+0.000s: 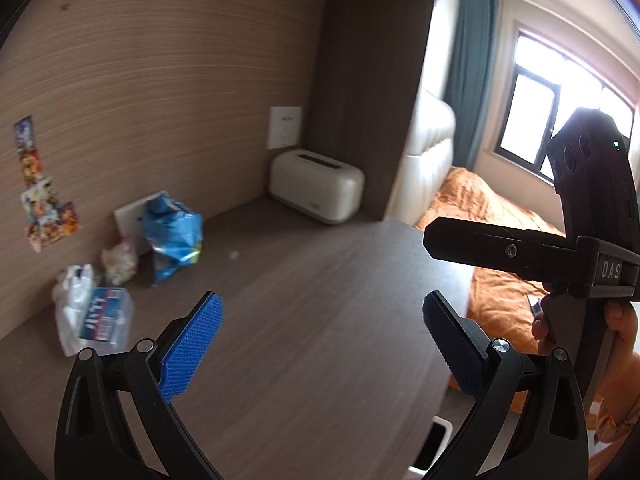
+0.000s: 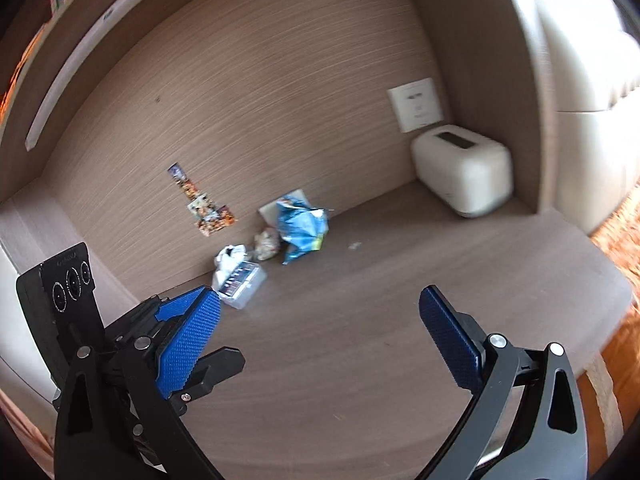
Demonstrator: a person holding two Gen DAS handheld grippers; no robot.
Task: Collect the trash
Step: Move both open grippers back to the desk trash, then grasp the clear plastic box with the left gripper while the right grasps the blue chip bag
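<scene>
Stickers (image 1: 42, 196) run down the back wall at far left. Below them the trash sits bunched on the desk (image 1: 304, 320) against that wall: a white plastic bag (image 1: 74, 304) with a clear box (image 1: 106, 314) lying on it, the box's dark label too blurred to read; a crumpled wad (image 1: 119, 260) just beside; then a crushed blue bag (image 1: 174, 236) leaning on a white panel (image 1: 130, 218). Well apart, in the far right corner, stands a white toaster (image 1: 316, 186) under a wall plate (image 1: 285, 127).

The left gripper (image 1: 324, 330) hangs over bare desk, blue pads spread wide and holding nothing. The right gripper (image 2: 320, 332) is likewise wide open and empty.

Only the left view shows an orange bedspread (image 1: 496, 248), a window (image 1: 560, 96), a teal curtain (image 1: 468, 64), the rim of a white bin (image 1: 432, 444) below the desk edge, and a hand (image 1: 616, 328) gripping the right tool, whose body reads "DAS". Only the right view shows a light strip (image 2: 80, 64) high on the left.
</scene>
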